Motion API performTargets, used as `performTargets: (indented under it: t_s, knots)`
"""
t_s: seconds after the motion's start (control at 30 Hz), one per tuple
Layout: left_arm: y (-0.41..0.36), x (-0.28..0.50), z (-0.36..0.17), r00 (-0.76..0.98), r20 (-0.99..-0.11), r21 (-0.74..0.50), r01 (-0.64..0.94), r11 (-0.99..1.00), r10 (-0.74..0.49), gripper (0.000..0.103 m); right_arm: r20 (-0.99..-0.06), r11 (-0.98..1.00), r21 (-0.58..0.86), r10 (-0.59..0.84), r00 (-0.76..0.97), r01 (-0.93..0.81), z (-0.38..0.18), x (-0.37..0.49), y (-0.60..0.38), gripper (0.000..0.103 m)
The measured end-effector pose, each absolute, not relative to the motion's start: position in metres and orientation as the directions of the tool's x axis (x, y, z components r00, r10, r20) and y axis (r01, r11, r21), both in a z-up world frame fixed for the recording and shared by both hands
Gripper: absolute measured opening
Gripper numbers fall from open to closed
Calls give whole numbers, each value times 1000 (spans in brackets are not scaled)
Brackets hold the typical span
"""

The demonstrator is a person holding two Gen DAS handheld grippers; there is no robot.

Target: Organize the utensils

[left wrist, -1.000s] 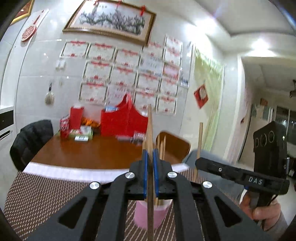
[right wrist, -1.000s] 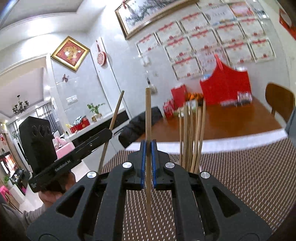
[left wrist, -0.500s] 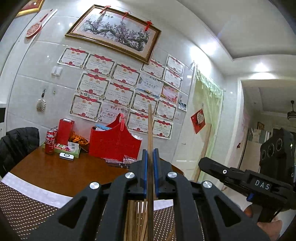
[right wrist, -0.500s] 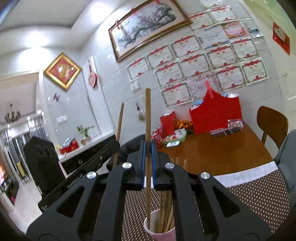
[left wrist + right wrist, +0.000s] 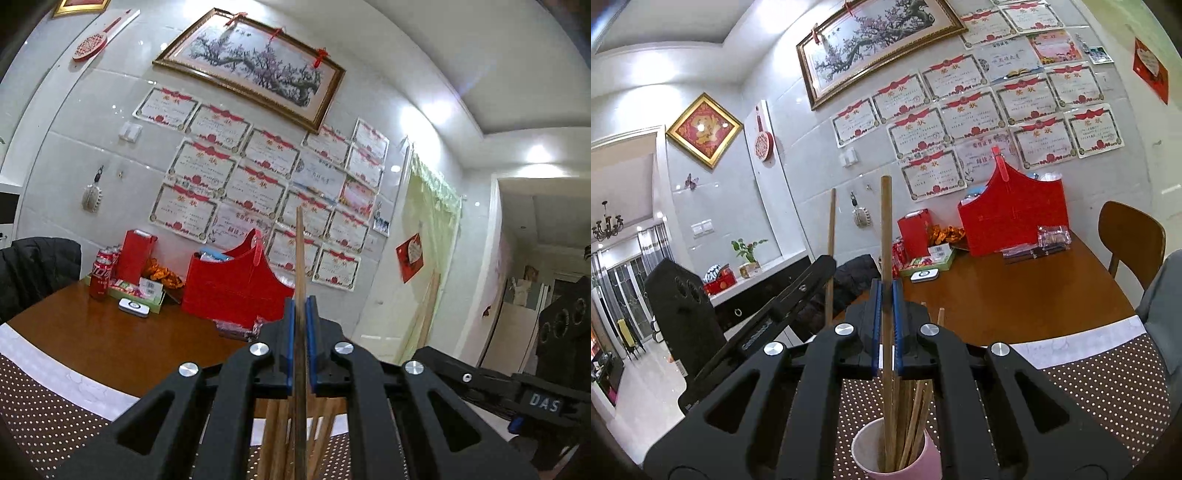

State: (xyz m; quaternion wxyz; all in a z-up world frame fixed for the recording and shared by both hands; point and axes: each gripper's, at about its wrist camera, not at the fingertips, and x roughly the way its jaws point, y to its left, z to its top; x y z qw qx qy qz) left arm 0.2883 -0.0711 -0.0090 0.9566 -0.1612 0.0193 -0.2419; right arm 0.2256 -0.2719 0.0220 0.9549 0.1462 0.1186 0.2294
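My left gripper (image 5: 300, 325) is shut on an upright wooden chopstick (image 5: 299, 258). Several more chopsticks (image 5: 275, 439) stand right below its jaws. In the right wrist view my right gripper (image 5: 886, 325) is shut on another upright chopstick (image 5: 885, 236), whose lower end sits inside the pink cup (image 5: 923, 461) among several chopsticks (image 5: 918, 410). The cup stands on a dotted brown mat (image 5: 1108, 384). Each gripper shows in the other's view: the right gripper (image 5: 436, 360) at the right, the left gripper (image 5: 822, 267) at the left with its chopstick (image 5: 831, 236).
Beyond the mat lies a brown wooden table (image 5: 1015, 295) with a red gift box (image 5: 1015, 221), red cans (image 5: 99, 277) and small packets at its far side. A wooden chair (image 5: 1130, 236) stands at the right and a black jacket (image 5: 37, 266) hangs at the left.
Both grippers have moved in over the pink cup with their chopsticks. The cup's chopsticks, earlier ahead of the jaws, now stand under them. The right chopstick's lower end has entered the cup.
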Motion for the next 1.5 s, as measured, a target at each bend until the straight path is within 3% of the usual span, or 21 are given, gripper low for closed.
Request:
performTargets:
  t_s: [0.4,0.67,0.7,0.73,0.77,0.8,0.83,1.1,1.5]
  knots:
    - [-79,305,-27,888,-26,-299,432,851,-460,6,-202,860,327,469,860,-392,8,236,-266,6]
    - [-76,311,-34,887,-122,-266,403,876,-445,6,-282,855,360,480,830,-372,-6,252,-268,8]
    - [-75,311,-33,886,-131,-257,402,879,-444,9,-290,850,374,487,824,-371,-7,254,-269,12]
    - [-74,310,-31,884,-138,-251,404,879,-446,27,-294,845,387,492,820,-368,-8,254,-271,41]
    - [-72,308,-30,886,-141,-250,399,882,-441,37,-290,848,398,479,828,-351,-7,254,-274,88]
    - [-70,306,-29,891,-142,-250,390,886,-432,56,-270,851,406,461,845,-334,-6,251,-278,97]
    - [-69,304,-27,893,-141,-251,385,888,-427,66,-253,851,410,453,855,-329,-5,248,-281,97]
    - [-67,272,-2,913,-133,-184,359,915,-385,80,-244,862,439,388,889,-255,7,239,-301,97]
    - [-37,211,7,940,-171,-98,284,954,-297,81,-247,883,391,373,894,-261,28,216,-285,97]
